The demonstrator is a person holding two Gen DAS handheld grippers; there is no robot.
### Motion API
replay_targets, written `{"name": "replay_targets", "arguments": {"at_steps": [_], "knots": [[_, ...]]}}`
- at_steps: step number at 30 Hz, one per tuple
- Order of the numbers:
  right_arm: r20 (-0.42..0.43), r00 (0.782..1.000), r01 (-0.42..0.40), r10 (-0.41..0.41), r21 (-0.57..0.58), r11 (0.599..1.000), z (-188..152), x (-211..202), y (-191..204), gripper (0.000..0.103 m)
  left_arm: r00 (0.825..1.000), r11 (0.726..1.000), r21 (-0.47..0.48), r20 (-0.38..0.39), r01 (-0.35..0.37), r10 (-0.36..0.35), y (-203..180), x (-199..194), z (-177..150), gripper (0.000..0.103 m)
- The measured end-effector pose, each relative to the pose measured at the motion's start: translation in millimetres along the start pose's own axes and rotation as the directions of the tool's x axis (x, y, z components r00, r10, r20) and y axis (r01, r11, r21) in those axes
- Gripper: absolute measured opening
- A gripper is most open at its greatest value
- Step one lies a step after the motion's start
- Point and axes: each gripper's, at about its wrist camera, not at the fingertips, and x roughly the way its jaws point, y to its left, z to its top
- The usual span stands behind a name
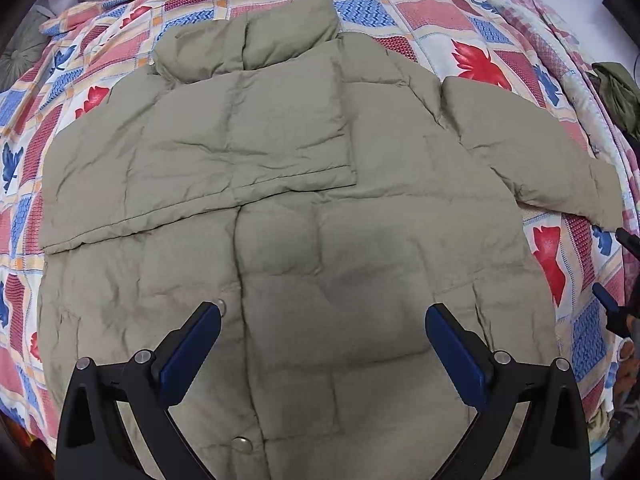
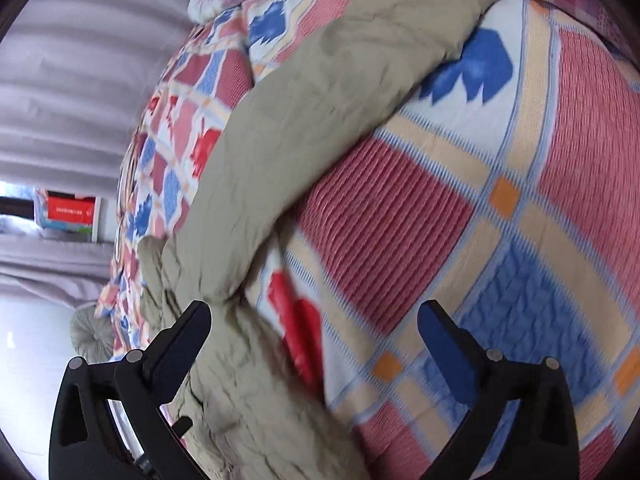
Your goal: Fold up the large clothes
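— Where is the jacket [image 1: 304,248]?

— It lies flat on the bed's quilt [image 1: 432,16]. One sleeve [image 1: 208,160] is folded over its front. The other sleeve [image 2: 320,120] sticks out to the side.

— What about the left gripper [image 1: 323,344]?

— It hangs over the jacket, jaws wide apart, holding nothing.

— And the right gripper [image 2: 314,340]?

— Jaws wide apart too, low beside that sleeve.

Both tools look alike: the left gripper [image 1: 323,338] and right gripper [image 2: 314,334] each carry matte black angular arms with triangular cut-outs, round silver pivot screws, and flat fingers [image 1: 191,350] faced with dark blue pads — nothing else shows.
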Motion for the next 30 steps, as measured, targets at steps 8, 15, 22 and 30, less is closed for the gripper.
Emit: {"name": "replay_targets", "arguments": {"at_steps": [8,15,22,30], "knots": [[0.059,0.988,-0.149,0.140,0.207,0.967,70,14,-38,0.103,1.000,1.000,0.011,0.006,0.022,-0.022,-35,3,11,0.102],[0.158,0.957,-0.284,0.244,0.332,0.899,115,36,-49,0.103,0.999,1.000,0.001,0.029,0.019,-0.020,-44,4,15,0.102],[0.140,0.926,-0.371,0.351,0.506,0.778,138,64,-55,0.032,0.999,0.999,-0.044,0.030,0.031,-0.029,-31,2,14,0.102],[0.101,0.861,-0.505,0.498,0.280,0.816,144,48,26,0.009,0.995,0.998,-0.062,0.095,-0.008,0.014,11,-15,18,0.102]]}}
